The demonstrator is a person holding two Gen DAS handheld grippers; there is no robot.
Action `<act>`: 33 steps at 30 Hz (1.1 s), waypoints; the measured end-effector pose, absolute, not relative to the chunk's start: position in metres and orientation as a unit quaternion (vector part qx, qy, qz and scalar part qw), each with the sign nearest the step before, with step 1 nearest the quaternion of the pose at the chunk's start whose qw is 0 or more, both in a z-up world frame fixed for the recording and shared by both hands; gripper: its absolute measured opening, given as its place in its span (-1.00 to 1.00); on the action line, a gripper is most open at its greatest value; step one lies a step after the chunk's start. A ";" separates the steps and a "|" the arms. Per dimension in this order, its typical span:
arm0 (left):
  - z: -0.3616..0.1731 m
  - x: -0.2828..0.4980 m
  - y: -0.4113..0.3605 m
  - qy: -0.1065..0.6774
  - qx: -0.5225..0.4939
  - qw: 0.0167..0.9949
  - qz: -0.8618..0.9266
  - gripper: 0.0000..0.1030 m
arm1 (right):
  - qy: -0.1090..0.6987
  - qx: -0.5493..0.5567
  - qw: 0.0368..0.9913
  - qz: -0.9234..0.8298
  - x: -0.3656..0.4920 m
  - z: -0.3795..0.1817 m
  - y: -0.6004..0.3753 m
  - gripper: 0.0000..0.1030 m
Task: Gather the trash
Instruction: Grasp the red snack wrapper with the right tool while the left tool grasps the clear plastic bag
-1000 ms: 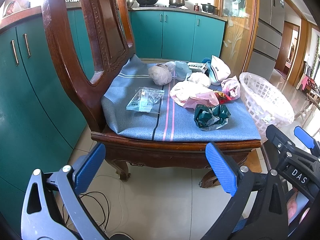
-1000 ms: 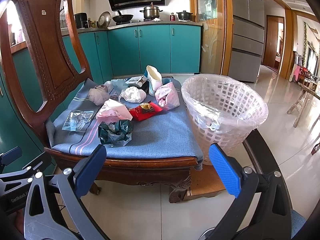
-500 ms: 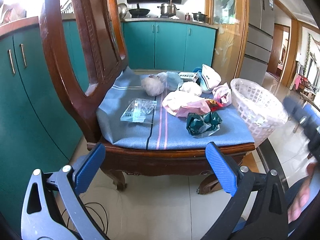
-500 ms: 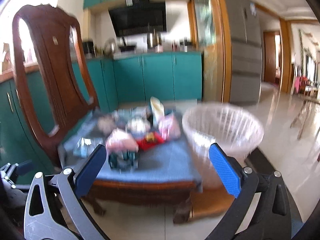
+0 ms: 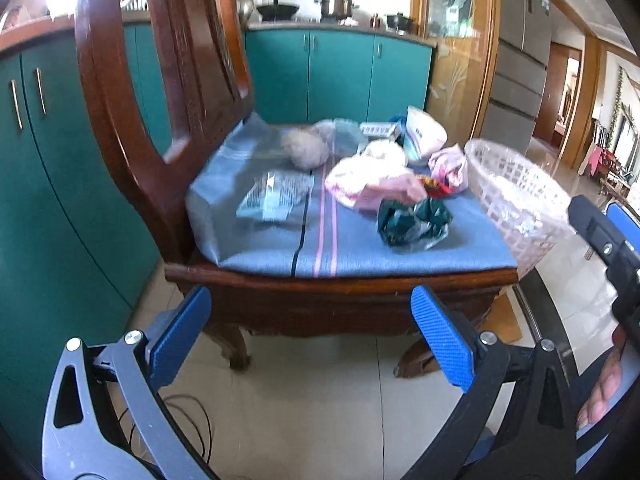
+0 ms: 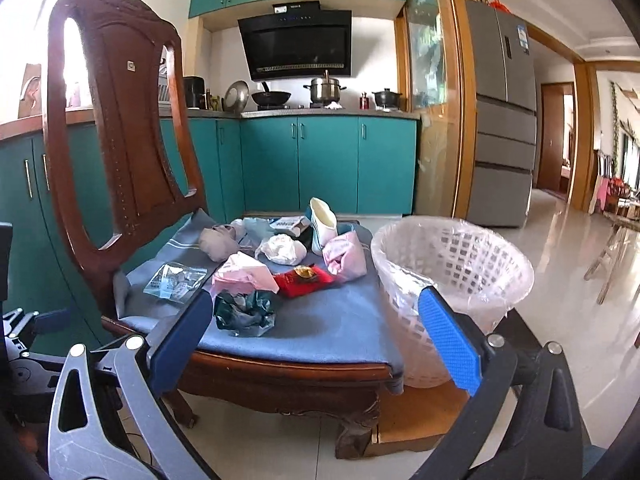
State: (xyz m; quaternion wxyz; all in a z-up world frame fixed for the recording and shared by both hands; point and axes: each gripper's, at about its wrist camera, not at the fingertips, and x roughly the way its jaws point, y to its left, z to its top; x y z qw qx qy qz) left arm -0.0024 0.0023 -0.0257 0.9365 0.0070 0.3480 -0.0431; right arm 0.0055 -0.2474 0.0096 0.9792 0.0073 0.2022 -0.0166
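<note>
Rising and pushing in over the last second, the right gripper now has the cushion's front edge framed between its jaws, where a second ago it looked on from lower and further back; the approach looks begun, nothing lifted yet. Its jaws are spread wide and empty, the crumpled dark green wrapper just beyond the left finger, the lined white basket past the right one. The left gripper hangs back below the seat, jaws likewise spread. Pink bags, a red packet and a clear sleeve lie scattered, light and crushable.
</note>
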 end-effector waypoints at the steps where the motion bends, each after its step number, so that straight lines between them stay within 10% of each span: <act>1: -0.027 -0.001 0.003 0.351 0.013 0.935 -0.037 0.94 | 0.208 0.009 0.978 -0.011 0.008 0.008 -0.251 0.95; 17: -0.013 0.082 0.007 0.377 0.034 0.925 -0.031 0.94 | 0.384 0.297 0.867 0.111 0.132 -0.010 -0.324 0.95; 27: -0.050 0.172 0.001 0.417 0.052 0.907 -0.003 0.92 | 0.467 0.462 0.747 0.105 0.209 -0.084 -0.351 0.37; 33: -0.060 0.194 0.000 0.423 0.051 0.905 -0.001 0.54 | 0.474 0.458 0.745 0.101 0.227 -0.092 -0.340 0.20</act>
